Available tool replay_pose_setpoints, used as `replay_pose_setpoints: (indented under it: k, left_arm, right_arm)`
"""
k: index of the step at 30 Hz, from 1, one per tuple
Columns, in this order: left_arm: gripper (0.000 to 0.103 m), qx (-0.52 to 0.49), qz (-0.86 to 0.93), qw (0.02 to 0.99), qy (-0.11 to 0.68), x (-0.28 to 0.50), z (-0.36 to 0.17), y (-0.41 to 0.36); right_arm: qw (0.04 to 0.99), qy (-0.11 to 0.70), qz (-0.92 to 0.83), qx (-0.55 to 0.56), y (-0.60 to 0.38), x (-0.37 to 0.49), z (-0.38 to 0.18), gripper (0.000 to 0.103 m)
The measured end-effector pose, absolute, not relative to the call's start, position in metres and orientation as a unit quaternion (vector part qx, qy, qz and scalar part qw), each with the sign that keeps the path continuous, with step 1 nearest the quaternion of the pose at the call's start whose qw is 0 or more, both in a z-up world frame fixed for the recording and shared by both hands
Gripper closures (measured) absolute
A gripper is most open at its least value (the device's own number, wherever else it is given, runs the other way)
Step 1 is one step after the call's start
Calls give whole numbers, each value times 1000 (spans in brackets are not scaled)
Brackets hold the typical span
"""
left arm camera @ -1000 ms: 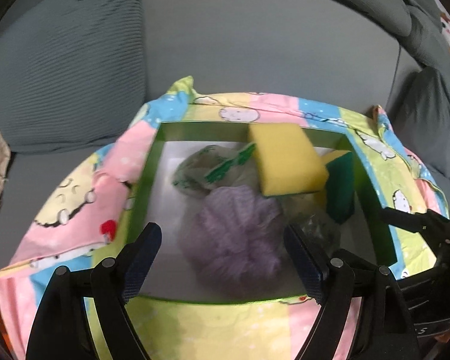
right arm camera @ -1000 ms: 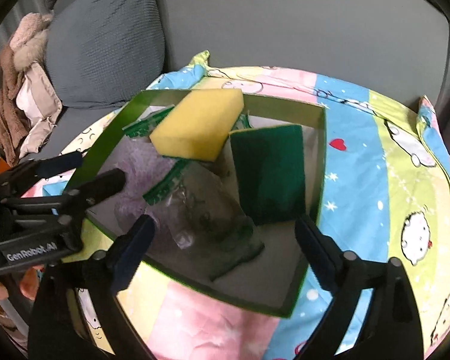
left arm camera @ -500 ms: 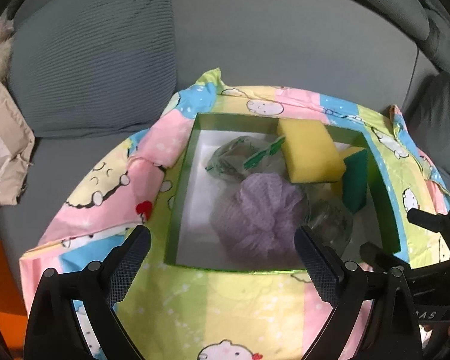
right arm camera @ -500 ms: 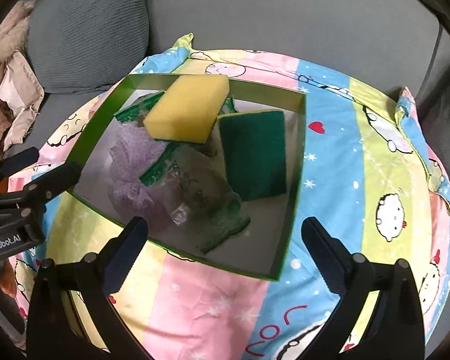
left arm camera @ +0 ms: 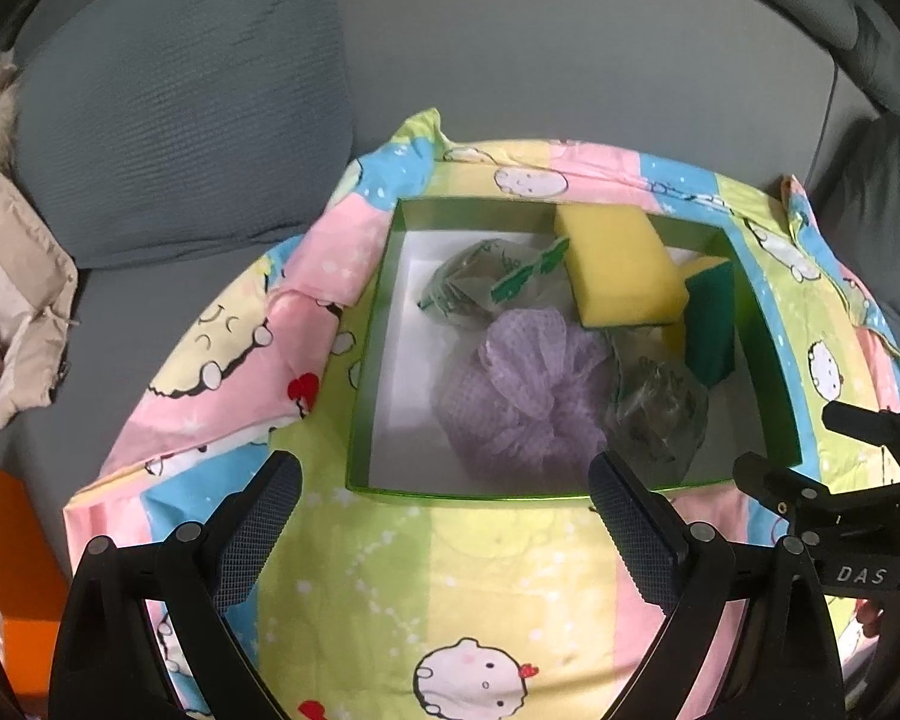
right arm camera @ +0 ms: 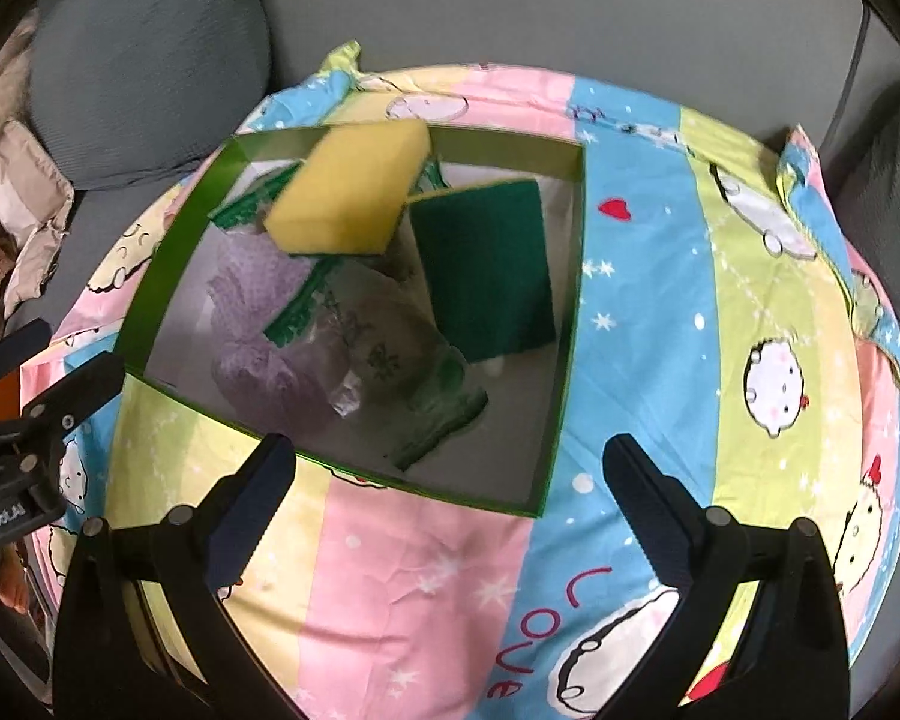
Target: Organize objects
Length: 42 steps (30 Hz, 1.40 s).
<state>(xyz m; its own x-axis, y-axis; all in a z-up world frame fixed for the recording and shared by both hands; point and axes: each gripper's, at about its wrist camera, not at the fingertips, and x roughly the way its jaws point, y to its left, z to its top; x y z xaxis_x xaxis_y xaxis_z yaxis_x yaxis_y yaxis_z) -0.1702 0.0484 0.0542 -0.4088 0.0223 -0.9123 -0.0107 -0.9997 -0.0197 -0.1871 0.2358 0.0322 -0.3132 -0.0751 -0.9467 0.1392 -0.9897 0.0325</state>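
While both jaws gape empty, the green box [left arm camera: 570,495] sits beyond.

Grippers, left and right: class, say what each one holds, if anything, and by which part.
Nothing. The left gripper and the right gripper both have open, empty jaws, short of the green box.

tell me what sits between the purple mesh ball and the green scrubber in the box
A crumpled clear bag lies between the mesh ball and scrubber, seen in the left wrist view.
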Motion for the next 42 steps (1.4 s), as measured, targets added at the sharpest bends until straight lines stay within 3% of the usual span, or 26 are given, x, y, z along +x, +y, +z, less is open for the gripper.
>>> replay_pose_setpoints:
  k: [42]
  left_arm:
    - [7,-617,787,13,4,-212,23,59]
  right_arm:
    - [45,46,-787,614,234,-219,14,1]
